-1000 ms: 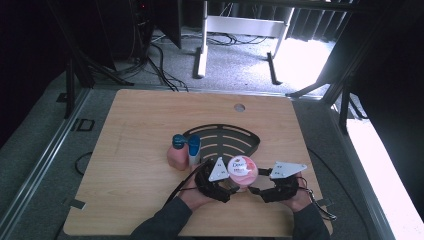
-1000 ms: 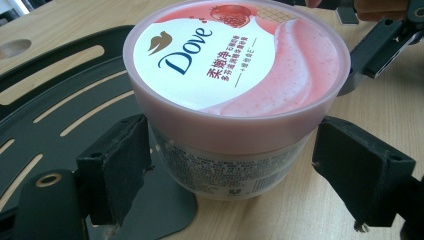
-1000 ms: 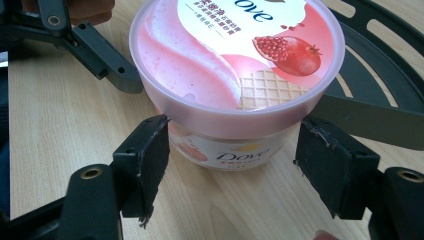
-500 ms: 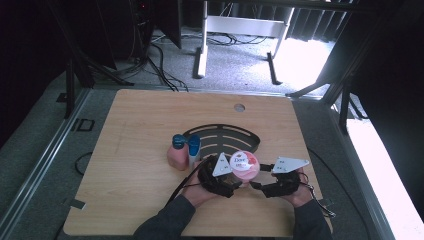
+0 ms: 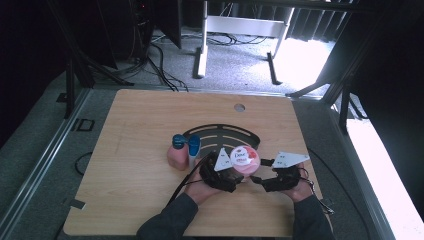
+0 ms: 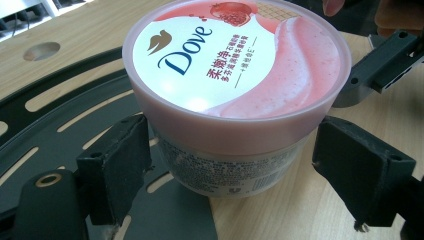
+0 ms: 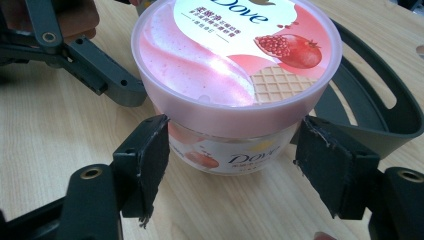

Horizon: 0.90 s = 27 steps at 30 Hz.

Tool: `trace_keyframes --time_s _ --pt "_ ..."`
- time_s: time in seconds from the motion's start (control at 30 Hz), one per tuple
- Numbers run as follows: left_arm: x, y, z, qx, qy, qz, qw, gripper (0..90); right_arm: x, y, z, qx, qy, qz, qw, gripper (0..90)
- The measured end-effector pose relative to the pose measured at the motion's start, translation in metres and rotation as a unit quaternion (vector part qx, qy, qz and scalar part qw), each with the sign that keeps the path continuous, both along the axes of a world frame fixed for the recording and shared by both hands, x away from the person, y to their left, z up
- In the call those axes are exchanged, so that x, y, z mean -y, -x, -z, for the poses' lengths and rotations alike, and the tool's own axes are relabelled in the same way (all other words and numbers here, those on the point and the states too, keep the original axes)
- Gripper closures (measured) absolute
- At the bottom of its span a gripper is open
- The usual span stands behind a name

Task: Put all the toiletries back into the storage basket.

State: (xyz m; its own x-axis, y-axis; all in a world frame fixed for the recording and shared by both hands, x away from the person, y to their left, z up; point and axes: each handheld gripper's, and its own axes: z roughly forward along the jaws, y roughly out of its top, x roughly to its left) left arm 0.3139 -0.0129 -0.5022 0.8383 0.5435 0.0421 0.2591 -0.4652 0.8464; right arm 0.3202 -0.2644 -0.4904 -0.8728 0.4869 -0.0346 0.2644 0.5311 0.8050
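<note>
A pink Dove jar (image 5: 245, 158) with its lid on stands upright at the near edge of the black slotted tray (image 5: 220, 132). My left gripper (image 5: 234, 175) comes at it from the left and my right gripper (image 5: 261, 178) from the right. In the left gripper view the jar (image 6: 235, 90) sits between the two pads (image 6: 120, 167), with a gap on its right side. In the right gripper view the jar (image 7: 235, 75) also stands between the spread pads (image 7: 332, 167), and the left pad is very close to its wall. Both grippers are open around the jar.
A pink bottle with a blue cap (image 5: 176, 153) and a small white bottle with a blue cap (image 5: 193, 148) stand just left of the left hand. The wooden table (image 5: 140, 120) has a round hole (image 5: 239, 107) near its far edge. Floor cables lie beyond.
Both hands have shifted slightly forward and the two grippers sit a little closer around the jar. The jar stays upright at about the same spot.
</note>
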Motion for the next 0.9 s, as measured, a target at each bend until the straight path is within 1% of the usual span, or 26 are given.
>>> trace_keyframes --time_s 0.07,0.17,0.33,0.5,0.63,0.77,0.9 --pt "0.001 -0.002 -0.001 -0.006 -0.002 -0.003 1.0 15.9 0.0 -0.002 -0.001 0.002 0.0 0.0 1.0 29.5" --pt "0.002 -0.005 -0.002 -0.008 -0.007 -0.007 0.9999 15.3 -0.001 -0.004 -0.002 0.004 0.004 0.002 1.0 29.5" --pt "0.005 -0.008 -0.004 -0.006 -0.008 -0.011 0.9999 14.8 0.0 -0.008 -0.002 0.007 -0.001 0.005 1.0 29.4" --pt "0.006 -0.012 -0.005 -0.002 -0.008 -0.017 0.9998 14.7 0.0 -0.011 -0.003 0.01 0.002 0.008 0.9999 29.5" --pt "0.008 -0.015 -0.006 -0.003 -0.003 -0.022 0.9997 14.7 0.001 -0.014 -0.005 0.014 0.0 0.011 0.9998 29.5" --pt "0.01 -0.018 -0.009 0.004 -0.007 -0.025 0.9997 14.8 0.002 -0.017 -0.006 0.015 -0.005 0.016 0.9997 29.5" --pt "0.011 -0.021 -0.011 0.002 -0.003 -0.028 0.9996 14.8 0.002 -0.02 -0.008 0.02 -0.008 0.02 0.9996 29.5"
